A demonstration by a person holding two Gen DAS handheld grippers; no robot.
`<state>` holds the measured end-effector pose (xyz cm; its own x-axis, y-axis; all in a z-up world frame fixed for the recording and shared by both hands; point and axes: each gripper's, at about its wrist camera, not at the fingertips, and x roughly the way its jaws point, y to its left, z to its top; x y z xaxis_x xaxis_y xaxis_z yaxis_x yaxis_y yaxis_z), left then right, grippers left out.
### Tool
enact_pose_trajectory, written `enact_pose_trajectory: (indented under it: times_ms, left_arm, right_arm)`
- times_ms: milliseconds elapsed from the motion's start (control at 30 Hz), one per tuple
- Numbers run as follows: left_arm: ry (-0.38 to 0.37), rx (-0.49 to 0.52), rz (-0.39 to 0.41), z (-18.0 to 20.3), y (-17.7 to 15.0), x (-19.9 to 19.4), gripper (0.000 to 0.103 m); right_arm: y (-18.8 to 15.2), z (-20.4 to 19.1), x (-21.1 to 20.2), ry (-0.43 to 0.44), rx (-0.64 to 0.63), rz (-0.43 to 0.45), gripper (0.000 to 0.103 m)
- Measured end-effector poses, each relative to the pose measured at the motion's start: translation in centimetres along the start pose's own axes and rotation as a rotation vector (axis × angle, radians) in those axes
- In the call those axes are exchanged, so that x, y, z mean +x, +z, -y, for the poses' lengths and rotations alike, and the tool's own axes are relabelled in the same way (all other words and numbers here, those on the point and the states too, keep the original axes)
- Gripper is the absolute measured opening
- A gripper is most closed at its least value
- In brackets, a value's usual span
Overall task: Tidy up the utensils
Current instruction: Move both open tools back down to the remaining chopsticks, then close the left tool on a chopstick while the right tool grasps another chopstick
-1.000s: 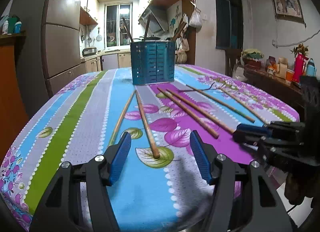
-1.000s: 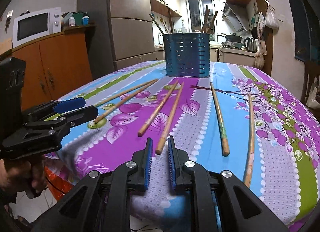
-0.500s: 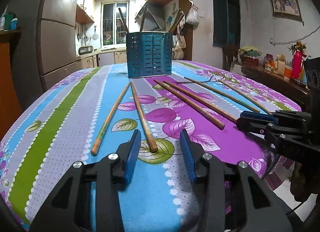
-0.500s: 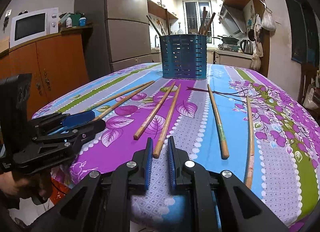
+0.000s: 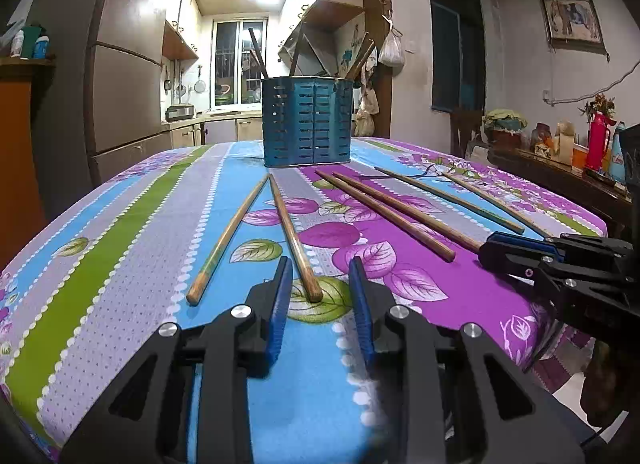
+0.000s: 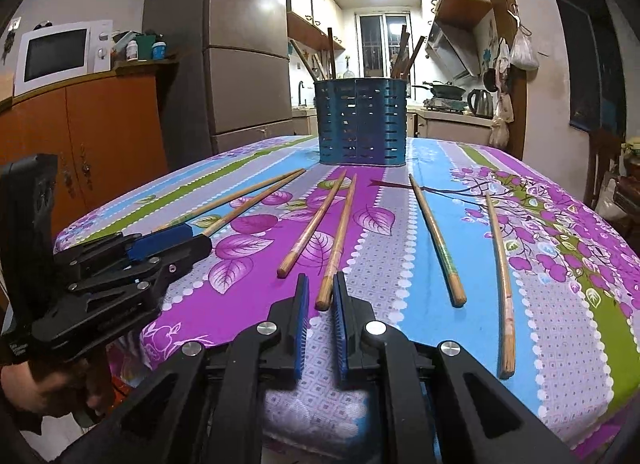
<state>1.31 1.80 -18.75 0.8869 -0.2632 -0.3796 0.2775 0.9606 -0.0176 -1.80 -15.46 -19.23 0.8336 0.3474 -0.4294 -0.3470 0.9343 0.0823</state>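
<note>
Worktop point(image 5: 120, 248) fills both frames; holder point(image 5: 307, 122) stands top centre (sticks inside). Chopsticks point(image 6: 336, 240) lie mid-frame. Left gripper point(image 5: 318, 284) jaws spread around one tip, right gripper point(image 6: 321, 296) narrowly parted around another.

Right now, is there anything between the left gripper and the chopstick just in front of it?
Nothing visible. The left gripper is open, and the near end of the chopstick lies on the tablecloth between its fingers.
</note>
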Motion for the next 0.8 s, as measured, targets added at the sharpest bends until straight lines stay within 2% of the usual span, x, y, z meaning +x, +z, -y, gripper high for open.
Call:
enact_pose_trajectory:
  times_ms: [267,333,367,633,800]
  left_arm:
    - [0.009,0.0,0.018,0.1,-0.1,0.1,0.025]
    - [0.022,-0.005,0.018,-0.1,-0.3,-0.1,0.012]
    - [0.029,-0.011,0.017,-0.2,-0.3,-0.1,0.008]
    - [0.026,-0.009,0.011,-0.3,0.1,-0.4,0.005]
    - [0.019,0.003,0.047,-0.2,1.5,-1.5,0.005]
  right_arm:
    - [-0.1,-0.2,0.1,-0.02,0.002,0.005,0.014]
    - [-0.2,0.0,-0.1,-0.029,0.017,0.017,0.009]
    - [-0.3,-0.1,-0.1,-0.031,0.021,0.021,0.009]
    - [0.6,0.4,-0.9,-0.037,0.023,0.054,0.007]
    - [2.4,0.7,-2.7,-0.048,-0.004,0.102,0.007]
